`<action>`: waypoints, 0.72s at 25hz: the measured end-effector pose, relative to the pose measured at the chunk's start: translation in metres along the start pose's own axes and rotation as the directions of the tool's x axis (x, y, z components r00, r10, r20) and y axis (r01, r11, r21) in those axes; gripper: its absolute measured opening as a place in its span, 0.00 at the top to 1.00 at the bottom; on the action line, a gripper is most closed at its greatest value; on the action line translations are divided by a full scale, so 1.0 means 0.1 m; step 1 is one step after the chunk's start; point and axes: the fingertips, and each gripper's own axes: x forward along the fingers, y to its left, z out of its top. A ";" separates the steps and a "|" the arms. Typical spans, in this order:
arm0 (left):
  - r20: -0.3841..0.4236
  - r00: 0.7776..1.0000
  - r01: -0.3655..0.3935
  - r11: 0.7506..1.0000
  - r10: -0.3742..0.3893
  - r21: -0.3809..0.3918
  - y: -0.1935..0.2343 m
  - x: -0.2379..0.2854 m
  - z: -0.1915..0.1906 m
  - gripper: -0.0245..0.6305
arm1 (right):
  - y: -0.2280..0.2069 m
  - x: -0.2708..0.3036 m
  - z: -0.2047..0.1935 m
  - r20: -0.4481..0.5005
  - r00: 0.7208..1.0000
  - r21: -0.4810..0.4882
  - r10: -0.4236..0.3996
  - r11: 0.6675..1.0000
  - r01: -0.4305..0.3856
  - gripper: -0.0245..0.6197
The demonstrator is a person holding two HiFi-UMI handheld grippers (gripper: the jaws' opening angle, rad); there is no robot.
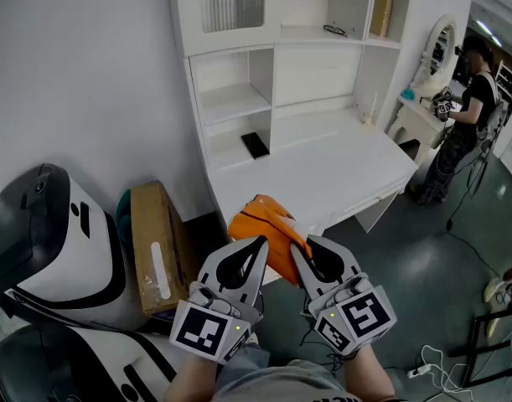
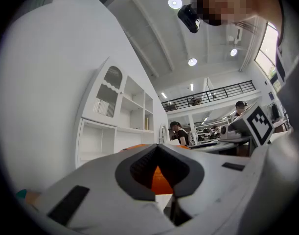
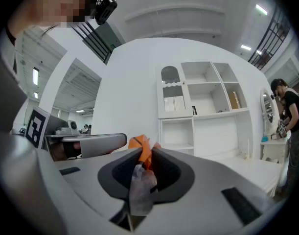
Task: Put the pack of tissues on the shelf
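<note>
No legible text or signs

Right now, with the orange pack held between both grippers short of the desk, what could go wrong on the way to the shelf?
The right gripper seems to pinch only a thin wrapper edge of the pack of tissues; it could slip or tear. A dark flat object lies on one lower shelf, so setting down there might knock it.

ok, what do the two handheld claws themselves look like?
The left claw and right claw match: white moulded shells tapering to a tip, black recessed insets. Behind each sits a white marker cube printed with black squares.
</note>
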 end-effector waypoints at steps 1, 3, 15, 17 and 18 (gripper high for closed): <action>-0.004 1.000 0.000 1.000 0.000 -0.002 -0.02 -0.02 -0.08 0.90 | 0.00 0.01 0.00 0.000 1.000 0.000 -0.003 1.000 0.003 0.87; -0.021 1.000 0.003 1.000 -0.003 -0.010 -0.04 -0.05 -0.21 0.90 | 0.01 0.03 -0.01 -0.002 1.000 0.000 -0.007 1.000 0.007 0.87; -0.046 0.999 0.028 0.999 -0.030 -0.040 0.34 -0.04 -0.34 0.90 | 0.07 0.39 -0.05 -0.012 0.999 -0.002 -0.039 0.999 0.039 0.87; -0.008 1.000 0.030 0.999 -0.030 -0.025 0.45 -0.03 -0.31 0.90 | 0.10 0.48 -0.05 -0.004 0.999 0.011 -0.041 0.999 0.041 0.87; -0.002 0.999 0.033 0.999 -0.033 -0.022 0.50 -0.02 -0.32 0.90 | 0.11 0.53 -0.04 0.002 0.999 0.021 -0.041 0.999 0.041 0.87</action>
